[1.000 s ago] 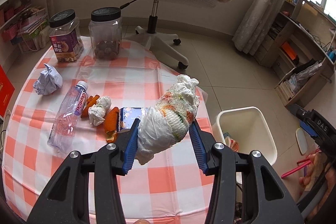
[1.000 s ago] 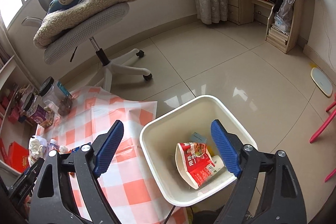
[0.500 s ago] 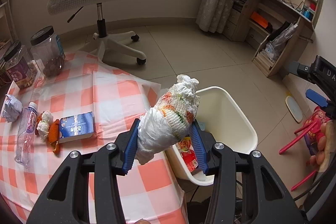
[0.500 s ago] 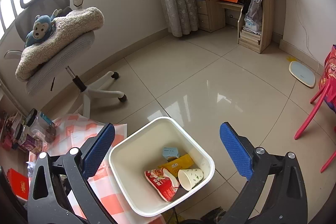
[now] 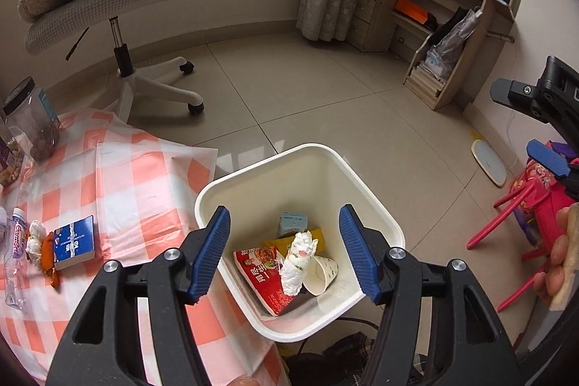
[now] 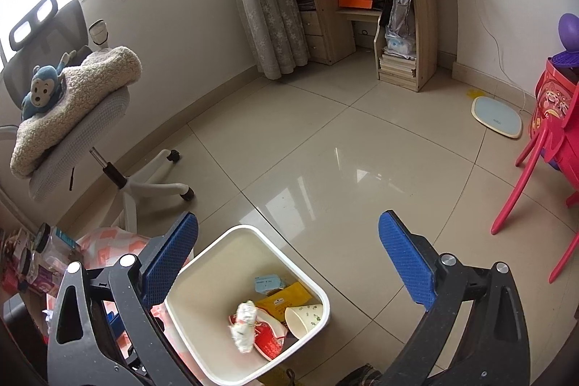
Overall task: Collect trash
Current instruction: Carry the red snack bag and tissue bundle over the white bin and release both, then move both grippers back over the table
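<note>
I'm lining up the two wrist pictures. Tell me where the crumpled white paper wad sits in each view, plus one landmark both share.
Left wrist view: the paper wad is low centre, inside the white bin, between the open left gripper fingers.
Right wrist view: the wad is at the bottom, left of centre, inside the bin.
Shared landmark: the paper cup lying beside it.

Glossy plastic bin (image 5: 365, 190); crumpled paper wad (image 5: 297, 263); shiny tile floor (image 6: 343, 151).
</note>
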`<action>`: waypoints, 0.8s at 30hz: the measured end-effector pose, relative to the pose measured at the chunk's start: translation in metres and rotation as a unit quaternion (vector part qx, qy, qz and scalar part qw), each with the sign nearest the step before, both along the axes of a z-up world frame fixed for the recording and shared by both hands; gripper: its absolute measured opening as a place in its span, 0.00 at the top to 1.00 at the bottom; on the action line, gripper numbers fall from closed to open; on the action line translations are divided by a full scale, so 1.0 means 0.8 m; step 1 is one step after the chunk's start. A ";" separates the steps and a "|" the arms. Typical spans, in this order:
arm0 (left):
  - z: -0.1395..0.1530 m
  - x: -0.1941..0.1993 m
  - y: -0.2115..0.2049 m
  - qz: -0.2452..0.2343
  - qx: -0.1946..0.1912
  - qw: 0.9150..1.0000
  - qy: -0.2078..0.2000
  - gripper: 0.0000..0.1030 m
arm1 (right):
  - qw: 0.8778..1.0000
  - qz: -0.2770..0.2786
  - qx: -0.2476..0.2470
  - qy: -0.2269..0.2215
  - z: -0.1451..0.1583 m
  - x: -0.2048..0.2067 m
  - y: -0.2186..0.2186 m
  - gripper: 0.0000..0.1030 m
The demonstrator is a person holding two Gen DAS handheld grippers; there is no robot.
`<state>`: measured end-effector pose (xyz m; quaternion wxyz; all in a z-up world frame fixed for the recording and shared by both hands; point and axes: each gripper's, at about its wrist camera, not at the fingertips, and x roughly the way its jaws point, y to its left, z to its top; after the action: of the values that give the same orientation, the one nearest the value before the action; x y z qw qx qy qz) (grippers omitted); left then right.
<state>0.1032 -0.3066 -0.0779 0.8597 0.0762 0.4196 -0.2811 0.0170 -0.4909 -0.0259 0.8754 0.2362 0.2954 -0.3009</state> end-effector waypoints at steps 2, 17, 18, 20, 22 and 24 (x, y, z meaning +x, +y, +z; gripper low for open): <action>0.003 -0.001 0.006 0.006 0.007 1.000 -0.016 0.37 | 1.000 0.002 -0.015 0.008 0.000 0.003 0.006 0.07; 0.044 0.003 0.093 0.137 0.017 0.983 -0.122 0.13 | 0.989 0.053 -0.124 0.065 -0.008 0.044 0.088 0.07; 0.045 0.003 0.098 0.146 0.020 0.981 -0.127 0.12 | 0.988 0.057 -0.128 0.067 -0.008 0.046 0.093 0.07; 0.046 0.006 0.109 0.159 0.027 0.978 -0.130 0.12 | 0.986 0.067 -0.136 0.072 -0.009 0.052 0.107 0.07; 0.045 0.010 0.120 0.169 0.031 0.977 -0.128 0.12 | 0.984 0.078 -0.142 0.075 -0.010 0.058 0.122 0.07; 0.044 0.013 0.132 0.179 0.035 0.975 -0.127 0.12 | 0.982 0.089 -0.148 0.078 -0.010 0.065 0.136 0.07</action>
<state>0.1135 -0.2011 -0.0423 0.9391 0.0651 0.3236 -0.0955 0.0692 -0.3817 -0.0335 0.8983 0.0529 0.3347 -0.2798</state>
